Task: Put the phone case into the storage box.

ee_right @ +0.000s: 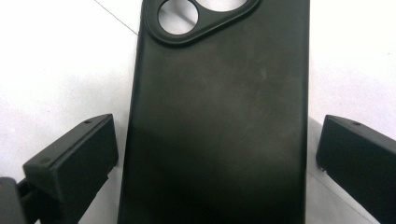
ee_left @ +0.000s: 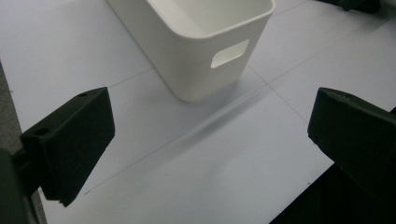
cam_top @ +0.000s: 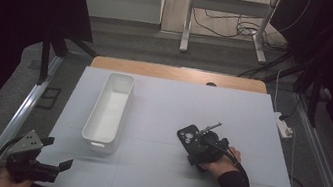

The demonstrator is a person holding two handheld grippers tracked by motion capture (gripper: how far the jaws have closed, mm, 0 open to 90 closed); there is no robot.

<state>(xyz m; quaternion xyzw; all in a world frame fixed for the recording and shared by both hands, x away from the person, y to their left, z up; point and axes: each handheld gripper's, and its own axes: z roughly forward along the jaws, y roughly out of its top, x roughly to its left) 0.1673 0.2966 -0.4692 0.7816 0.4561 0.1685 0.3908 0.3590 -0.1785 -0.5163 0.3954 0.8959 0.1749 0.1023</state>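
A black phone case [cam_top: 187,136] lies flat on the white table mat, right of centre, with its camera cut-out toward the far side. In the right gripper view the phone case [ee_right: 219,121] lies between the two jaws, with a gap on each side. My right gripper [cam_top: 199,147] hovers over the case's near end, open. A long white bin [cam_top: 109,107] stands left of centre, seen end-on as the bin [ee_left: 201,42] with a handle slot. My left gripper [cam_top: 54,154] is open near the table's front left corner, with nothing between its jaws.
The white mat [cam_top: 249,132] covers a wooden table whose far edge [cam_top: 178,73] shows bare. A power strip [cam_top: 283,126] lies off the right side. A metal stand and cables [cam_top: 226,22] are on the floor beyond.
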